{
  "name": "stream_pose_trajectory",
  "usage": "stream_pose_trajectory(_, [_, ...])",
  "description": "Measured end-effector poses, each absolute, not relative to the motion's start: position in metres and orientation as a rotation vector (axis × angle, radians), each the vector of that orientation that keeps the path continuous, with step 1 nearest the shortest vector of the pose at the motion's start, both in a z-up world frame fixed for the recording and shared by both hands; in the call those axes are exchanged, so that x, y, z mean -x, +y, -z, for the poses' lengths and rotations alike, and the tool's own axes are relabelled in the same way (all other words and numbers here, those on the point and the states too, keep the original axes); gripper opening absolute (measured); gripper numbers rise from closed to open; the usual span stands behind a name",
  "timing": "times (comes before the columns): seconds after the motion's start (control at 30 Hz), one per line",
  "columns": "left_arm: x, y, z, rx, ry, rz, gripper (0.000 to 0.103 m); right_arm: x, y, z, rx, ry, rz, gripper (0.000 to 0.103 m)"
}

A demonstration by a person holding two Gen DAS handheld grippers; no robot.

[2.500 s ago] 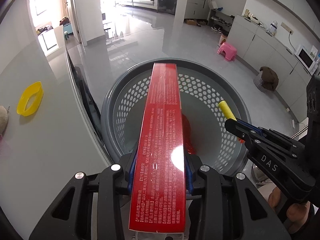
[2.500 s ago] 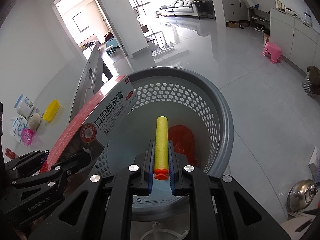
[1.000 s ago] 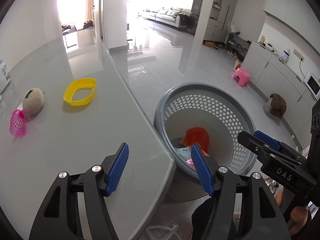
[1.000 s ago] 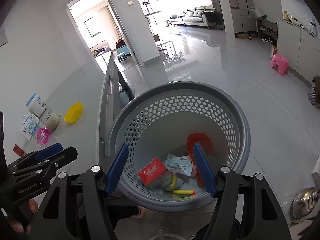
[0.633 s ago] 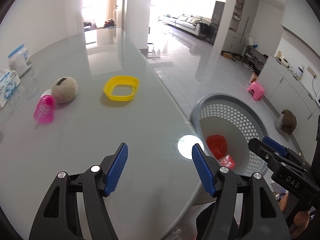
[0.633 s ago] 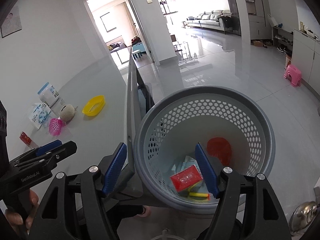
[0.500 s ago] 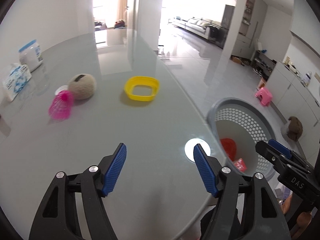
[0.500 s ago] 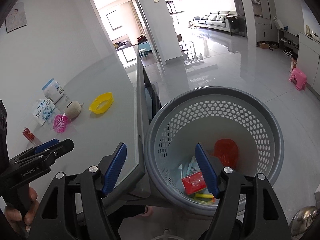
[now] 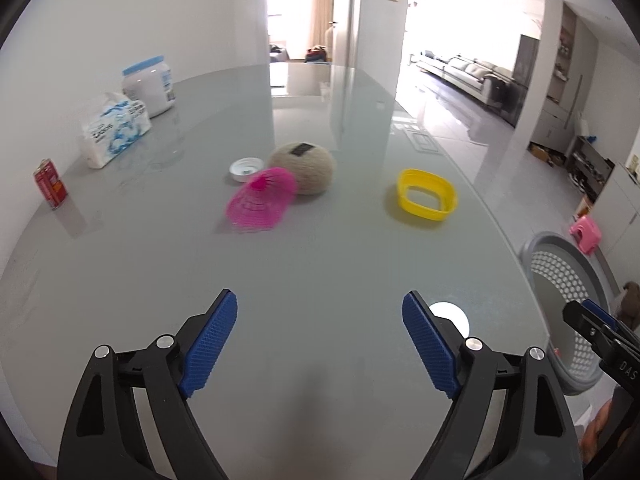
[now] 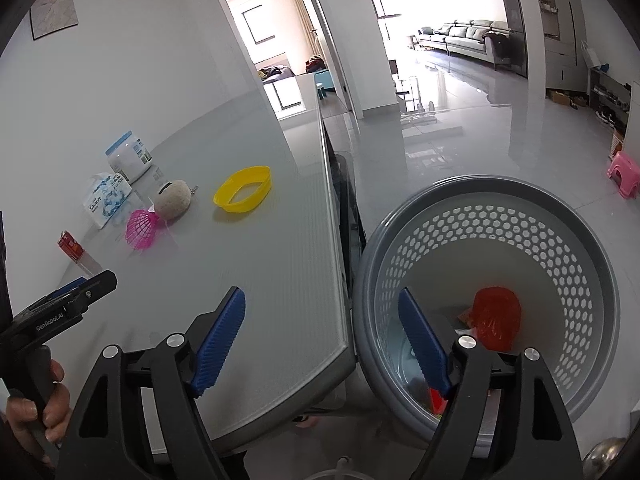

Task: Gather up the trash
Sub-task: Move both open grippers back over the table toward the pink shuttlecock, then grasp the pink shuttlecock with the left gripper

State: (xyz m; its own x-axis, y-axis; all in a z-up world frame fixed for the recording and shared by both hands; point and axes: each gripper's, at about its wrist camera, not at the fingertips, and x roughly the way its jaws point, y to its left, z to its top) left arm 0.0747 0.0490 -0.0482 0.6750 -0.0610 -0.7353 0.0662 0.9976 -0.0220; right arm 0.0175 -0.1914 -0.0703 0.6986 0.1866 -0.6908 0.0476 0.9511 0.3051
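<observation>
My left gripper [image 9: 320, 336] is open and empty above the grey glass table [image 9: 320, 264]. Ahead of it lie a pink mesh piece [image 9: 262, 202], a white cap [image 9: 245, 169], a beige fuzzy ball [image 9: 306, 168] and a yellow ring-shaped tray [image 9: 426, 194]. My right gripper [image 10: 322, 336] is open and empty over the table's corner, beside the grey perforated basket [image 10: 520, 216]. The basket holds a red bag [image 10: 496, 316] and other scraps. The basket also shows in the left wrist view [image 9: 560, 264].
A red can [image 9: 50, 184], a tissue pack [image 9: 114, 130] and a white jar [image 9: 148, 84] stand at the table's far left. The table edge [image 10: 336, 240] runs beside the basket. A pink stool [image 10: 624, 172] stands on the floor beyond.
Both grippers let go of the red box and the yellow foam dart into the basket and opened. The left gripper then swung left over the table; the right one drew back toward the table corner.
</observation>
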Motion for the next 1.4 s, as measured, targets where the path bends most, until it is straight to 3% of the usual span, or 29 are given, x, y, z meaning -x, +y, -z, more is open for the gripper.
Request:
stream_pose_trajectory(0.27, [-0.093,0.081,0.051,0.025,0.812,-0.023,0.09,-0.046,-0.169,0.069,-0.259,0.815,-0.118,0.076])
stream_pose_trajectory(1.0, [-0.205,0.106,0.083,-0.021,0.845,-0.115,0.092,-0.125,-0.127,0.069,-0.222,0.855,-0.165,0.076])
stream_pose_trajectory(1.2, [-0.224,0.109,0.085,-0.004,0.855,-0.092,0.08,-0.136,-0.126,0.07,-0.221,0.866,-0.163,0.076])
stream_pose_trajectory(1.4, [-0.233,0.115,0.09,0.046,0.888,-0.049,0.048,-0.147,-0.122,0.072,-0.214,0.882,-0.162,0.076])
